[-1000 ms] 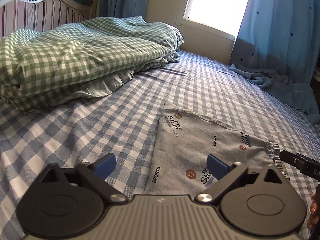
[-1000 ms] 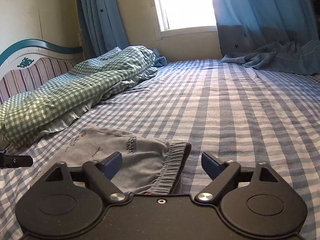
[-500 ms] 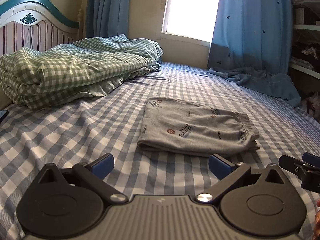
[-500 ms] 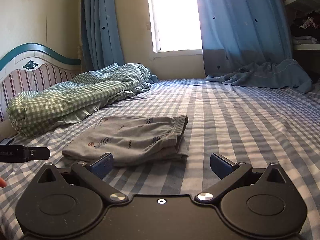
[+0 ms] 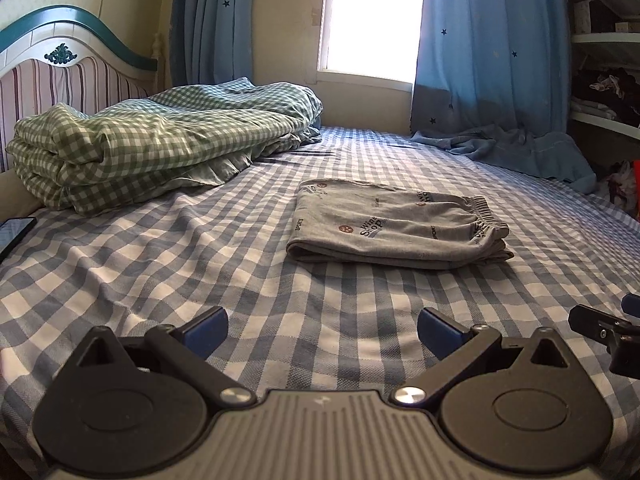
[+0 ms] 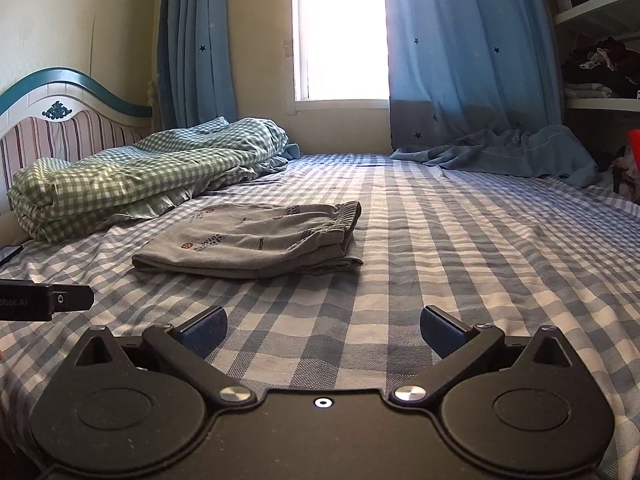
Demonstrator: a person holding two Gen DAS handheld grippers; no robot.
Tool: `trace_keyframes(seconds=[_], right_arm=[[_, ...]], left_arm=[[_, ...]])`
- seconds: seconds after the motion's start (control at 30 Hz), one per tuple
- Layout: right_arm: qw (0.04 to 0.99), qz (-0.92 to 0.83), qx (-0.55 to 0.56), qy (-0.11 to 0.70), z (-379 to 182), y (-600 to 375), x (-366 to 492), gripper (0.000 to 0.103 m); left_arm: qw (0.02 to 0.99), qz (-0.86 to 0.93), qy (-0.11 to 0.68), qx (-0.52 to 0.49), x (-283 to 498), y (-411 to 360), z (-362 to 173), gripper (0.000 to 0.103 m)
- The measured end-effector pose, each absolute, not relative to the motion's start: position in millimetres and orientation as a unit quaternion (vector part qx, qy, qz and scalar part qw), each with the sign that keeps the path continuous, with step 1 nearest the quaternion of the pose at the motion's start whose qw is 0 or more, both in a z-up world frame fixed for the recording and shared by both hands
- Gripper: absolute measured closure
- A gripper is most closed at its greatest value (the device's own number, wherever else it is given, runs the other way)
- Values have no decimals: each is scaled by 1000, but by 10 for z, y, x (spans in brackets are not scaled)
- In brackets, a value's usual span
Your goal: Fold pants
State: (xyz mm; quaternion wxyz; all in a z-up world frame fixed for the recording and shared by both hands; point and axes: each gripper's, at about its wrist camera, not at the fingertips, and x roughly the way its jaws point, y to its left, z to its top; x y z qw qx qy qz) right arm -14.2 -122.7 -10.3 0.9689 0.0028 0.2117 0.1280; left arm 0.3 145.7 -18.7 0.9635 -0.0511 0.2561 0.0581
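Two hand-held grippers, left [image 5: 322,330] and right [image 6: 323,330], both spread wide, nothing held, well short of pants [image 5: 394,225]. Pants folded flat on bed [image 5: 168,248]. Soft, light knit, apt to slump; best taken at thick waistband [image 6: 347,216] w/ layers pinched together.

Folded grey pants [image 5: 394,226] lie on the checked bed [image 5: 200,264], right of a green duvet [image 5: 152,140]. The left claw [image 5: 322,330] hovers near, spread wide (nothing between its fingers); a phone [image 5: 14,232] lies far left.
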Motion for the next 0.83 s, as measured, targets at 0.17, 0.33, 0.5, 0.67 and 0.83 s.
trace_keyframes(seconds=[0.17, 0.33, 0.5, 0.67, 0.83], right_arm=[[969, 127, 6, 212, -99, -1234, -137, 1], [969, 128, 7, 212, -100, -1232, -139, 1], [968, 130, 3, 214, -90, -1216, -153, 1], [968, 133, 1, 214, -88, -1218, -154, 1], [967, 136, -2, 216, -94, -1210, -151, 1]], left_arm=[[963, 59, 257, -48, -5, 1451, -190, 0], [961, 64, 265, -51, 7, 1455, -194, 0], [963, 73, 254, -51, 0, 1446, -179, 0], [965, 70, 249, -36, 21, 1423, -179, 0], [966, 69, 246, -32, 42, 1414, -188, 0]])
